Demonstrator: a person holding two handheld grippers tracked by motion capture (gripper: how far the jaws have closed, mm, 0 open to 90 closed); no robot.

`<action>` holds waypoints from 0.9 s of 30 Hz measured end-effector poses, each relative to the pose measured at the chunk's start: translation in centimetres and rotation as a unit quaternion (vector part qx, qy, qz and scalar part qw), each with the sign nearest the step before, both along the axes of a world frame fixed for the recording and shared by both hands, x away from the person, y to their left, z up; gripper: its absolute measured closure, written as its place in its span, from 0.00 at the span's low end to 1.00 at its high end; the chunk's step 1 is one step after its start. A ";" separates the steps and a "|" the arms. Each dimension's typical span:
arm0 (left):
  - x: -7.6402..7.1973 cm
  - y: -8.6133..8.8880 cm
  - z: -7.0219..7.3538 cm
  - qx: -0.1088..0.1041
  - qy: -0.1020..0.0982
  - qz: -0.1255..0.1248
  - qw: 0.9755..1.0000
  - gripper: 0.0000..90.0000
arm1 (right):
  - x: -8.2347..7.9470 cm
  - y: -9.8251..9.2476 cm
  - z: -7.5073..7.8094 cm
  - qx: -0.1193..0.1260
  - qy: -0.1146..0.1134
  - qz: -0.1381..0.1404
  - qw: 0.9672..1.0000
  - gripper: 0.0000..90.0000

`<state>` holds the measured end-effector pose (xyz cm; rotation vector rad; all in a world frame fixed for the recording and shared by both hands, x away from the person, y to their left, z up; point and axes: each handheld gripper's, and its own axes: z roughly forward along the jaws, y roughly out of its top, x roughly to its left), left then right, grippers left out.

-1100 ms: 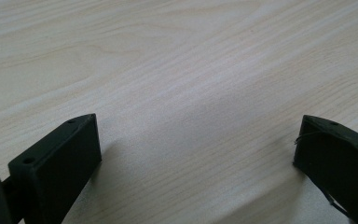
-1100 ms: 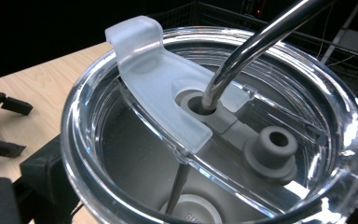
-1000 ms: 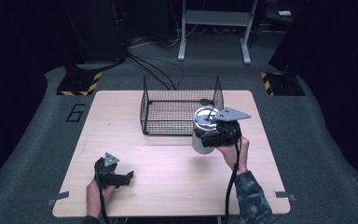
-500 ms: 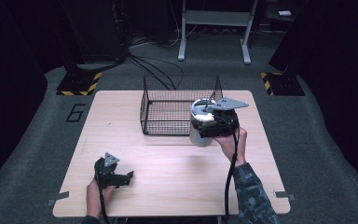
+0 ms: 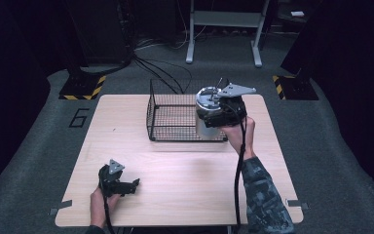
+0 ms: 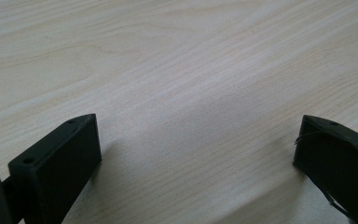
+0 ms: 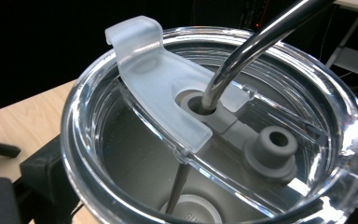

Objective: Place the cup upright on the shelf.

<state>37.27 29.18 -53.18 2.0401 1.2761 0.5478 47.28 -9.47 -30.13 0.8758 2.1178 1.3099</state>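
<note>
A steel tumbler with a clear lid and a bent metal straw is held off the table, with my right gripper shut on its upper part. In the high view it hangs at the front right corner of a black wire basket. In the right gripper view one black finger presses against the tumbler's side. My left gripper rests on the table at the front left, open, with only bare wood between its fingers.
The light wooden table has free room in the middle and at the left. The basket stands at the back centre. Beyond the far edge are cables, a metal stand and hazard-striped feet on a dark floor.
My right gripper has carried the tumbler up and away from the person, towards the basket's right front corner. The left gripper has stayed where it was.
</note>
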 end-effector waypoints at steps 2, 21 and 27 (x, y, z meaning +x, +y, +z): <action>0.0 0.0 0.0 0.000 0.000 0.000 1.000 0.00 | 0.4 0.1 0.2 0.000 0.000 -0.002 1.000 0.04; 0.0 0.1 0.0 0.007 0.000 -0.005 1.000 0.00 | 4.6 1.4 0.8 -0.002 0.010 -0.022 1.000 0.04; 0.0 0.0 0.0 0.004 0.002 -0.002 1.000 0.00 | 6.3 2.1 0.9 -0.010 0.014 -0.031 0.999 0.04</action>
